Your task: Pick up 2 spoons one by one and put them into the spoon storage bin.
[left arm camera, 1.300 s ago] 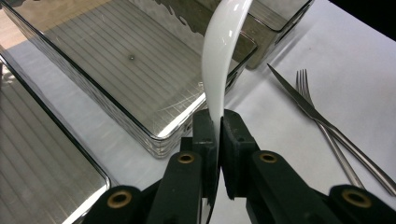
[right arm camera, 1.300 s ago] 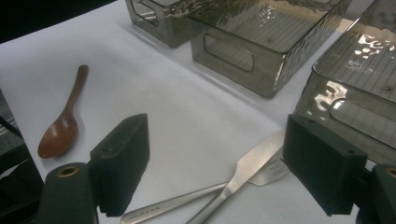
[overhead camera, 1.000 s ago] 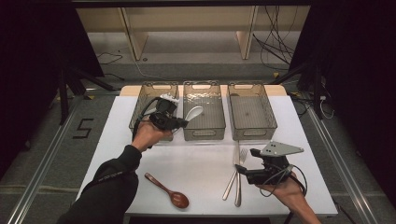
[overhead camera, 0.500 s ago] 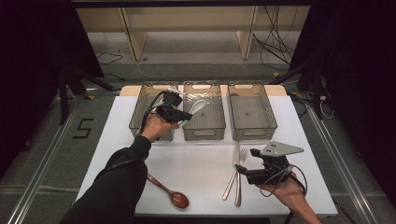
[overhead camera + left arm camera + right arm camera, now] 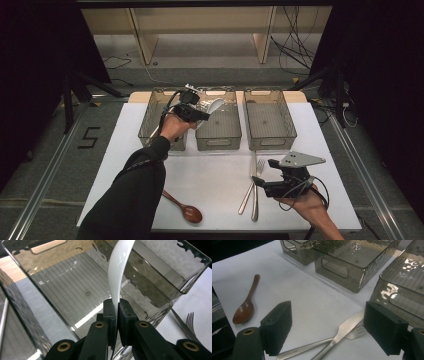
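Note:
My left gripper [image 5: 202,114] is shut on a white plastic spoon [image 5: 119,272] and holds it over the middle smoky bin [image 5: 218,135]; the spoon's bowl [image 5: 215,106] points toward the far right. In the left gripper view the pads [image 5: 110,312] pinch the spoon's handle above the bin's ribbed floor. My right gripper [image 5: 256,181] rests low on the table's right side, open, its jaws wide apart around nothing. Just in front of it lie a metal fork [image 5: 342,336] and a metal knife [image 5: 255,192] side by side. A brown wooden spoon [image 5: 184,207] lies near the front edge.
Three smoky plastic bins stand in a row at the back of the white table [image 5: 215,175]: the left bin [image 5: 152,120], the middle one, the right bin [image 5: 267,120]. A thin metal piece lies in the left bin [image 5: 3,315]. Shelving legs and cables lie beyond the table.
My left gripper has carried the white spoon rightward and farther back, from above the left bin to above the middle bin. The right gripper has stayed put.

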`<state>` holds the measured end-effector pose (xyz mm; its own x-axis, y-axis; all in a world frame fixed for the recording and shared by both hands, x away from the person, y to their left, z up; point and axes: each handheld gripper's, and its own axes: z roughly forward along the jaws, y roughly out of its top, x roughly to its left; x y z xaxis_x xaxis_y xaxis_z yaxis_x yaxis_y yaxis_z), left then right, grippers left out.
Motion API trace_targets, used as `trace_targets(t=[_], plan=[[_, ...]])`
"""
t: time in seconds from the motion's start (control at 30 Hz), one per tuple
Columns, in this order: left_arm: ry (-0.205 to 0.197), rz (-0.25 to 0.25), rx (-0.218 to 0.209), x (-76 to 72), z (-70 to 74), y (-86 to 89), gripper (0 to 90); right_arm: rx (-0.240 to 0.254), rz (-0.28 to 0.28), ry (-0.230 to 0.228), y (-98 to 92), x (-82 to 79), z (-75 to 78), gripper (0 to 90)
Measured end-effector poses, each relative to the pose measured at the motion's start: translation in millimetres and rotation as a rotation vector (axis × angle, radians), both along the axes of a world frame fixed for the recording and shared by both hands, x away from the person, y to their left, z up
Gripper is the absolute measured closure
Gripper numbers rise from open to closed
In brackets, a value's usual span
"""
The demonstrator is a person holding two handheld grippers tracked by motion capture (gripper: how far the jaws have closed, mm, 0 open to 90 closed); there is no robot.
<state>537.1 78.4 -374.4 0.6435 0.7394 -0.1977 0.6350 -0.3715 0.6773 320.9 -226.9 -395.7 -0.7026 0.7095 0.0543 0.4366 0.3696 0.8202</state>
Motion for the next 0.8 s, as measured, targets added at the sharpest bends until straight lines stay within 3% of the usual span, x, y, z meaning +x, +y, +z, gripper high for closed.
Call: trace_targets(t=[0.8], plan=[[0.029, 0.021, 0.003, 9.7, -17.4, -18.0, 84.7, -0.002, 0.006, -0.001, -0.3, -0.1, -0.1, 24.0]])
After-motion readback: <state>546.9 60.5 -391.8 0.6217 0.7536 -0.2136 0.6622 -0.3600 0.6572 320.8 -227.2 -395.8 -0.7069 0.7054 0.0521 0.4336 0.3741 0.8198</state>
